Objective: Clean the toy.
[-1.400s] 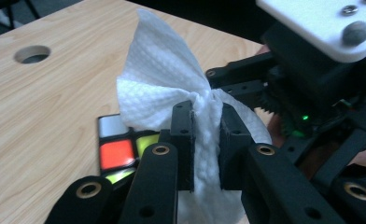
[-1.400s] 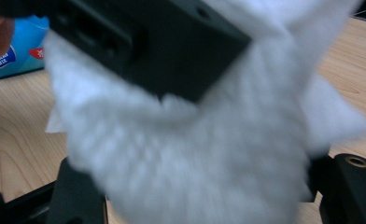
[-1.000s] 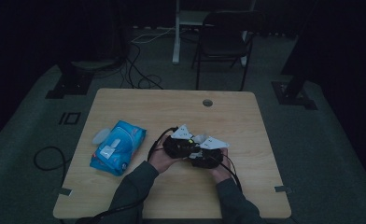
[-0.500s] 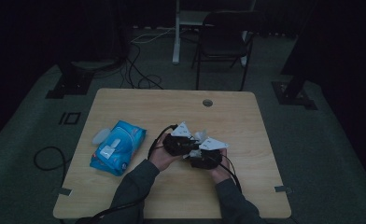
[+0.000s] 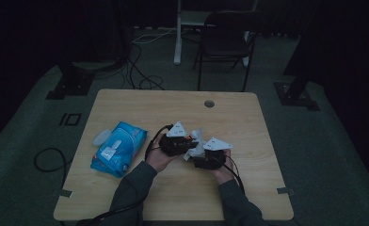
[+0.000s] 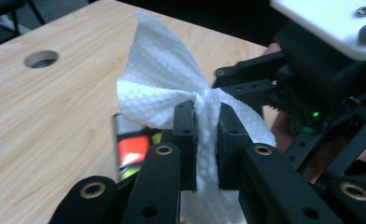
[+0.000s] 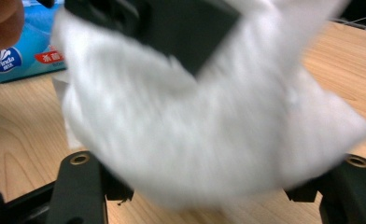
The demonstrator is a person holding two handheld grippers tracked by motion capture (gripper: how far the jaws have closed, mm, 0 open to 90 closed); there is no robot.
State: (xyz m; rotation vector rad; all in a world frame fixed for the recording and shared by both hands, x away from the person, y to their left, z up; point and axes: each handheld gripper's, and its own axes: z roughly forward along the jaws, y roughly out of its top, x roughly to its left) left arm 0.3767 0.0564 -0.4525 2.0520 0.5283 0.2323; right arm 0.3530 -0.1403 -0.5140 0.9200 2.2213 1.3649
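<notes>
A crumpled white tissue (image 5: 197, 141) hangs over the middle of the wooden table (image 5: 140, 106), between my two grippers. My left gripper (image 5: 188, 144) is shut on it; in the left gripper view its jaws (image 6: 204, 135) pinch a bunched fold. My right gripper (image 5: 196, 159) is close on the right, pointing into the tissue (image 7: 209, 130), which covers its jaw tips. Its black body (image 6: 312, 93) is just behind the tissue (image 6: 162, 79). A small thing with red and yellow-green faces (image 6: 133, 151) sits low beside the tissue; I cannot tell what it is.
A blue pack of wipes (image 5: 119, 148) lies at the table's left, also seen in the right gripper view (image 7: 22, 56). A round cable hole (image 5: 209, 103) is near the far edge. Behind the table stands a dark chair (image 5: 225, 37), with cables on the floor.
The two grippers have drawn slightly apart, the left one up and left, and more of the tissue shows between them.
</notes>
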